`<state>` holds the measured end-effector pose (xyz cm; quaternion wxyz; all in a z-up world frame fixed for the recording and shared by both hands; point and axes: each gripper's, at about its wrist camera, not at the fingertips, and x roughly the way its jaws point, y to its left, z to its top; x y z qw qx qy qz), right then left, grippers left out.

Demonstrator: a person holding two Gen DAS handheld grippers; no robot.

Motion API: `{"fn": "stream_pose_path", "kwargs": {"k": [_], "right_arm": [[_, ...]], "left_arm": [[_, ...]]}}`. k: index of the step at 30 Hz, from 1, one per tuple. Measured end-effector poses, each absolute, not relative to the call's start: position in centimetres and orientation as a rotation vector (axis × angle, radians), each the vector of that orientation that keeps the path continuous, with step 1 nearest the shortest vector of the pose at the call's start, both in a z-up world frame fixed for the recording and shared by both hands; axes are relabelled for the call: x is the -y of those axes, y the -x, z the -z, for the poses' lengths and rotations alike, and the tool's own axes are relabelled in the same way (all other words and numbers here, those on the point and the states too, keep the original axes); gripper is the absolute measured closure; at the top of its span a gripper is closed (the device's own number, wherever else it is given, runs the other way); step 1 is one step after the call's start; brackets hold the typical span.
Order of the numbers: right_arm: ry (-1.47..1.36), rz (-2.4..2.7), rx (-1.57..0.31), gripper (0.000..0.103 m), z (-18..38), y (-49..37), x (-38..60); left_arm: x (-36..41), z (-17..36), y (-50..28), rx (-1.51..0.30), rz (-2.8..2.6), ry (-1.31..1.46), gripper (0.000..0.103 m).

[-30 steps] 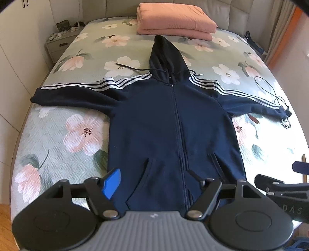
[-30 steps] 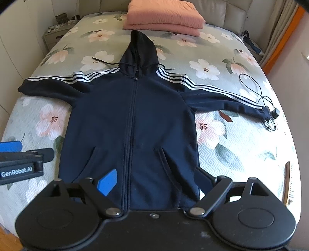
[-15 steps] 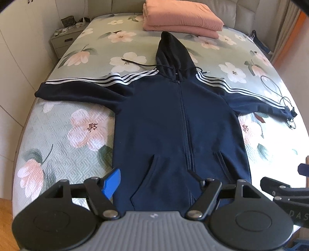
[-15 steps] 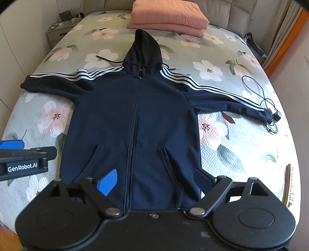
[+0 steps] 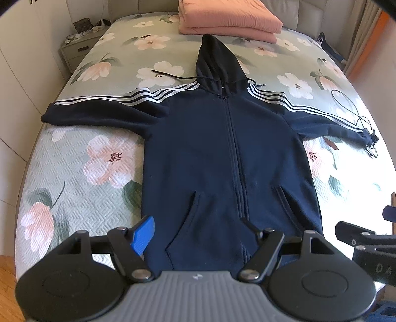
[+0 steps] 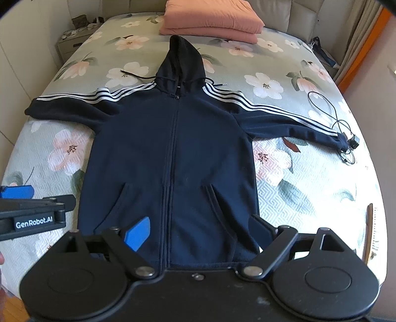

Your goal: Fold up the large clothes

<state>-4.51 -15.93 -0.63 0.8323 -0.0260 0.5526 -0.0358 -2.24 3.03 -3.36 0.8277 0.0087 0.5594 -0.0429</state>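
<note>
A: Hoodie [image 5: 222, 153], navy with white-striped sleeves, lies flat and zipped on the floral bedspread [image 5: 81, 178], both sleeves spread wide, hood toward the folded pink blanket [image 5: 230, 17].

B: And the grippers?

A: Left gripper [image 5: 198, 232] and right gripper [image 6: 198, 230] hover over the hem; each has its fingers spread wide and holds nothing.

B: Surroundings?

A: Black cable [image 6: 331, 116] lies coiled by the far sleeve's cuff; nightstand [image 5: 79, 47] stands beside the bed.
</note>
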Motion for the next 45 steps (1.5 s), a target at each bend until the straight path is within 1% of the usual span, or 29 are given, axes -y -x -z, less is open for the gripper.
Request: {"fn": "stream_pose_path", "kwargs": {"k": [17, 21, 28, 34, 37, 42, 45], "right_arm": [[0.048, 0.083, -1.167, 0.0, 0.8, 4.4, 15.0], [0.062, 0.096, -1.171, 0.0, 1.2, 4.0, 14.6], [0.07, 0.108, -1.156, 0.0, 1.8, 2.8, 15.0], [0.018, 0.107, -1.13, 0.0, 2.6, 1.9, 18.6], [-0.005, 0.114, -1.123, 0.0, 3.9, 1.1, 21.7], [-0.027, 0.187, -1.099, 0.001, 8.8, -1.5, 29.4], [0.094, 0.263, -1.005, 0.003, 12.5, -3.6, 34.3]], "left_arm": [[-3.2, 3.8, 2.3, -1.192, 0.106, -0.034, 0.027], [-3.7, 4.8, 2.2, -1.2, 0.115, -0.03, 0.027], [-3.8, 8.0, 1.1, -1.225, 0.129, -0.045, 0.027], [-1.7, 9.4, -0.1, -1.227, 0.128, -0.024, 0.027], [0.3, 9.9, -0.9, -1.215, 0.127, -0.021, 0.027], [4.1, 11.6, -2.3, -1.177, 0.071, -0.022, 0.027], [6.1, 13.0, -3.5, -1.162, 0.006, 0.032, 0.027]]}}
